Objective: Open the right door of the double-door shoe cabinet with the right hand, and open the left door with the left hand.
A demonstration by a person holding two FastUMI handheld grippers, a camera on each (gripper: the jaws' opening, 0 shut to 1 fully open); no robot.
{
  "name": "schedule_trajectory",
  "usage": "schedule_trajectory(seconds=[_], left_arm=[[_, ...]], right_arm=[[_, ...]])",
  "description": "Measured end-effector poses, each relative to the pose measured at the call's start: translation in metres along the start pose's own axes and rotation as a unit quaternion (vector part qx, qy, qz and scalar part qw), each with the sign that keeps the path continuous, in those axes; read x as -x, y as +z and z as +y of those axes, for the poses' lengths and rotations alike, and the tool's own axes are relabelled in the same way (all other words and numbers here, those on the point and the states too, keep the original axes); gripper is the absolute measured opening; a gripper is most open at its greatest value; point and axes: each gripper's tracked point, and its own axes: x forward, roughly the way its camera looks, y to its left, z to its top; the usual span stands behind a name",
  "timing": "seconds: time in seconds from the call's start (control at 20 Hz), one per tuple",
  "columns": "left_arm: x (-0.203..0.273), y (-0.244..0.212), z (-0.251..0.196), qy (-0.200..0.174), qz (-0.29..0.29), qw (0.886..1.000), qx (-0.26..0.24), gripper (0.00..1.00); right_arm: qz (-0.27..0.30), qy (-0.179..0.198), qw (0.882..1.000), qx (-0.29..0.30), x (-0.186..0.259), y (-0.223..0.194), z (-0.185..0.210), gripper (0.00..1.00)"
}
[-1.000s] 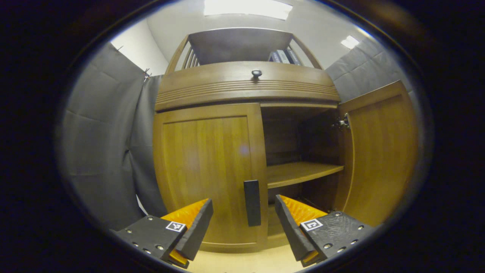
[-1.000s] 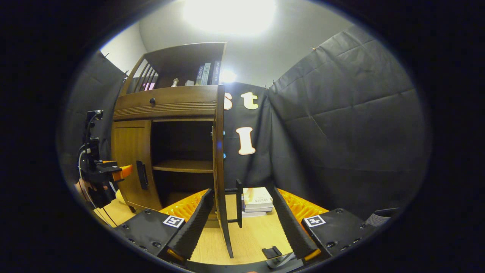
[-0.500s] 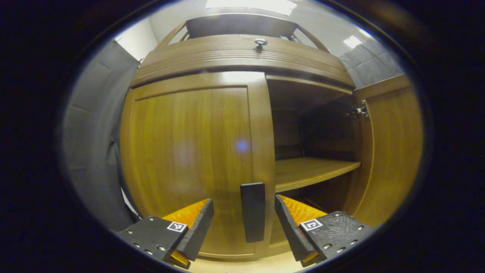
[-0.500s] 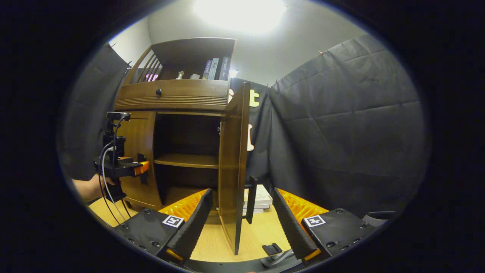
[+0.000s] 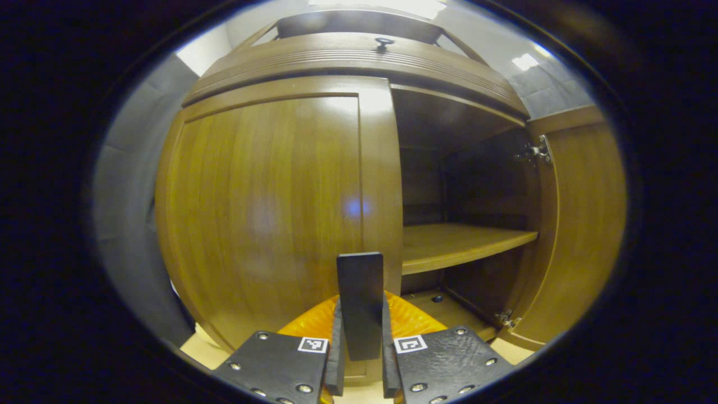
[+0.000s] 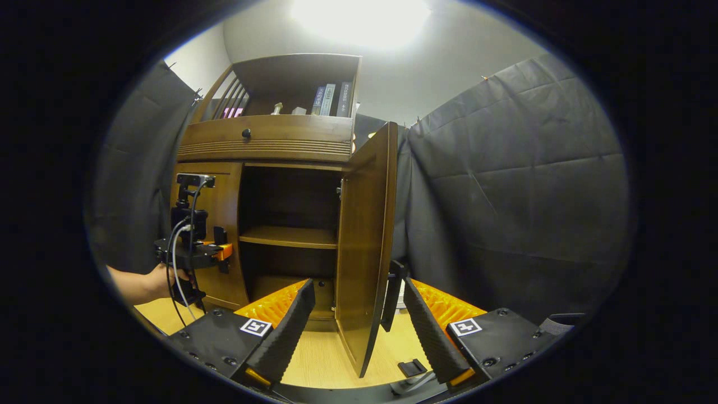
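Observation:
In the left gripper view the brown left door [image 5: 263,213] of the shoe cabinet stands closed, and my left gripper [image 5: 360,359] is shut on its dark upright handle [image 5: 360,297]. The right door [image 5: 583,224] is swung wide, baring a shelf [image 5: 460,244]. In the right gripper view my right gripper [image 6: 356,325] is open, its fingers either side of the right door's [image 6: 364,247] free edge without touching it. That door's dark handle [image 6: 391,297] hangs just left of the right finger. The left gripper [image 6: 196,255], held by a hand, sits at the left door's handle.
A drawer with a round knob [image 6: 245,133] tops the doors, and above it an open shelf holds books [image 6: 331,100]. Black cloth walls [image 6: 505,196] close in on both sides. The floor [image 6: 325,359] is light wood.
My left gripper has moved up to the left door's handle and shut on it. The right door has swung further open, and the right gripper stays open.

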Motion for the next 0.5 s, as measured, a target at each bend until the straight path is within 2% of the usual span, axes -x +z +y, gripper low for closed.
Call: schedule_trajectory(seconds=[0.05, 0.15, 0.25, 0.35, 0.45, 0.5], left_arm=[[0.001, -0.003, -0.001, 0.003, 0.003, 1.000, 0.009, 0.23], [0.005, -0.002, -0.002, 0.004, 0.008, 1.000, 0.013, 0.19], [0.009, 0.001, -0.001, 0.001, 0.004, 1.000, 0.010, 0.21], [0.020, 0.000, -0.001, 0.000, 0.002, 1.000, 0.011, 0.24], [0.035, -0.004, 0.001, 0.004, 0.002, 1.000, 0.015, 0.19], [0.042, -0.004, 0.003, 0.006, 0.002, 1.000, 0.015, 0.24]], right_arm=[[0.000, 0.002, 1.000, 0.000, 0.001, -0.001, 0.000, 1.00], [0.000, 0.006, 1.000, 0.001, 0.003, -0.001, -0.002, 1.00], [-0.003, 0.010, 1.000, -0.002, 0.005, 0.000, -0.003, 0.97], [-0.004, 0.017, 1.000, -0.007, 0.008, -0.001, -0.005, 0.99], [-0.006, 0.026, 1.000, -0.012, 0.008, 0.000, -0.008, 0.99], [-0.007, 0.031, 0.999, -0.014, 0.009, 0.000, -0.009, 0.99]])
